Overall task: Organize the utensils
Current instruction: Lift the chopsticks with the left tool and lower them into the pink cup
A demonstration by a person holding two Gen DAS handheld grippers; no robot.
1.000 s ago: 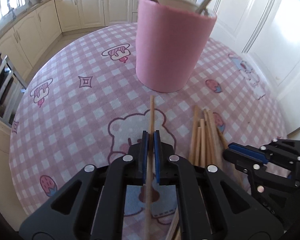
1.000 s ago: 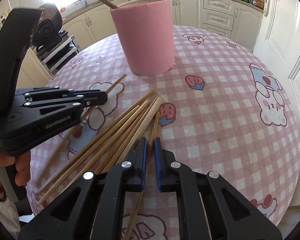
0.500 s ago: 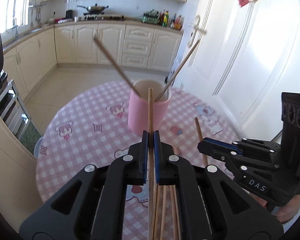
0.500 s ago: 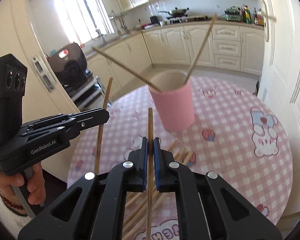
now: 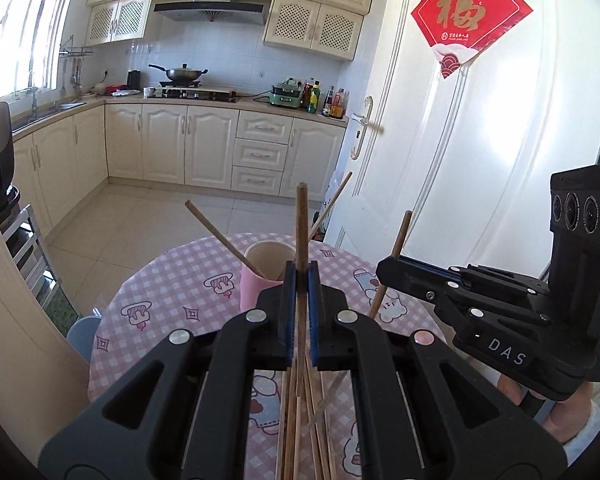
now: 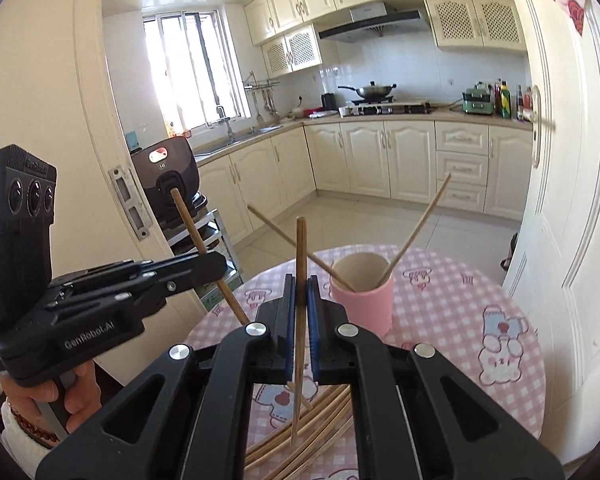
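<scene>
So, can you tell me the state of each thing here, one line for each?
Left gripper: shut on a chopstick, lifted off the table.
Right gripper: shut on another chopstick, also lifted.
Pink cup: upright, two chopsticks leaning inside.
Loose chopsticks: lying on the checked tablecloth.

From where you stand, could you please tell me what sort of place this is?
A home kitchen with an eating corner, most likely. A lidded steel wok sits on a stove under a range hood, cream wooden cabinets line the walls, and a round table with a pink checked cloth stands nearby.
</scene>
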